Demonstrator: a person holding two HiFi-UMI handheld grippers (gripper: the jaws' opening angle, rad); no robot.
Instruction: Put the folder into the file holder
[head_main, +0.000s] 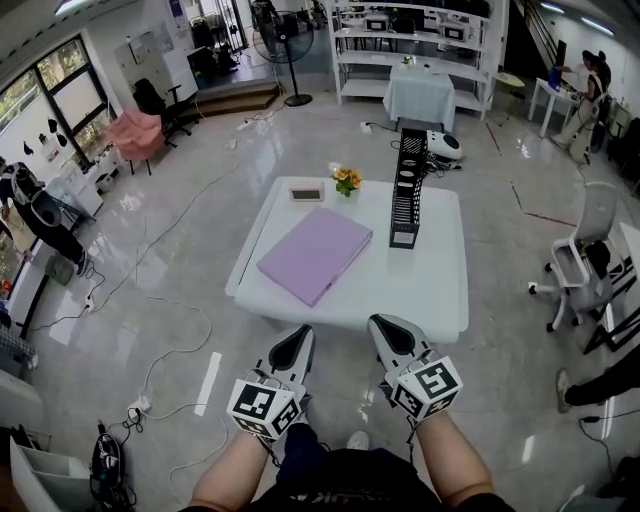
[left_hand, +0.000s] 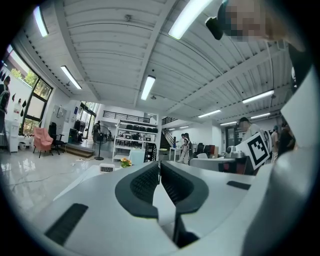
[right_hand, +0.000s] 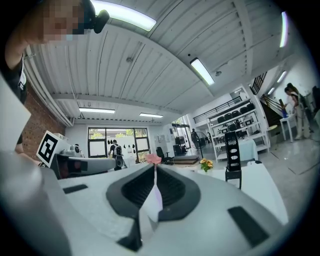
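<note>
One white tabletop (head_main: 440, 290) carries everything the task needs, and every place below is given from it. Largest on it is the purple folder (head_main: 315, 253), lying flat and closed on the tabletop's left-centre. Its long axis runs slantwise from the near-left toward the far-right, and one corner points at the near edge. Just beside the folder, on the tabletop's right-centre, stands the black file holder (head_main: 407, 187), a narrow rack whose length runs from mid-tabletop toward the far edge. Its near end is close to the folder's right corner but apart from it. Neither tool has reached the tabletop: both hover off its near edge, level and pointing across it. The left tool (head_main: 300, 336) is roughly in line with the folder's near corner, and the right tool (head_main: 386, 328) is roughly in line with the file holder. In its own view the left tool (left_hand: 160, 165) has its jaws together with nothing between them, and the right tool (right_hand: 154, 168) is likewise closed and empty. The folder therefore lies ahead of both, somewhat nearer the left tool, and the pickup has not begun. The jaws would probably have to part before taking an edge of the folder. Smallest, near the tabletop's far edge, are a flower pot (head_main: 347, 180) and a little flat device (head_main: 306, 194), both well apart from the tools.
</note>
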